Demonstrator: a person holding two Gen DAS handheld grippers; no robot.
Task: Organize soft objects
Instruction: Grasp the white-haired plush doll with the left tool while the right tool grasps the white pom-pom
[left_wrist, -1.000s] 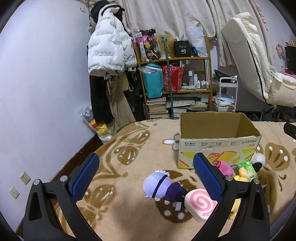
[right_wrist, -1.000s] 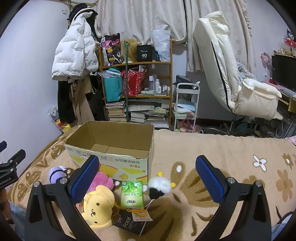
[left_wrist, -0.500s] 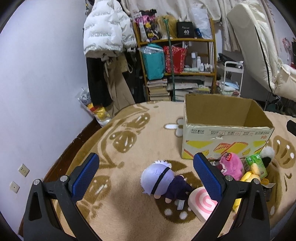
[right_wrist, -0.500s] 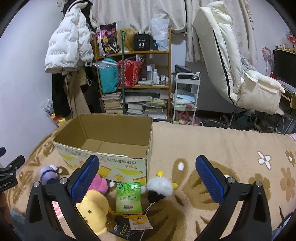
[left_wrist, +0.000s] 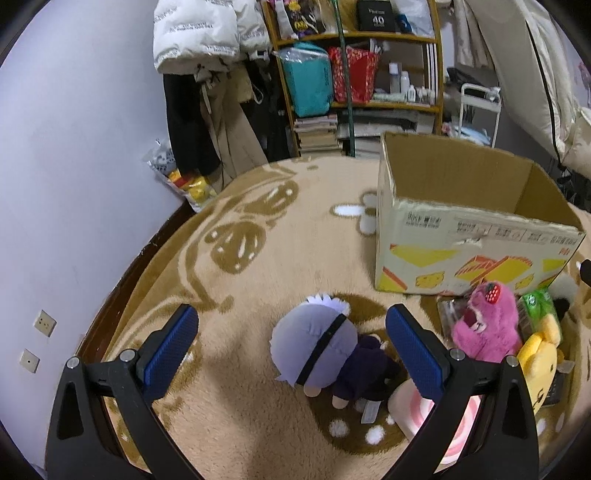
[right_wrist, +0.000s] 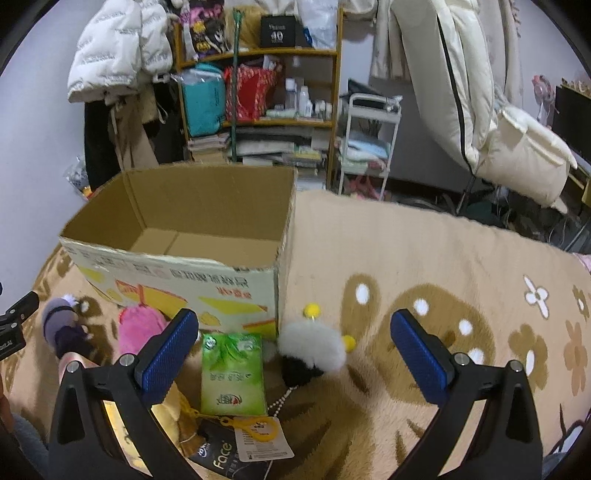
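A tan blanket with brown patterns spreads before you. On it stands an open cardboard box, nothing visible inside. Soft toys lie in front of the box: a grey-haired doll lies face down, between your left gripper's spread fingers, which hold nothing. Just right of it sit a pink plush and a yellow plush. Your right gripper is also spread wide and holds nothing, above a green tissue pack and a white-and-black fluffy toy, possibly a keychain.
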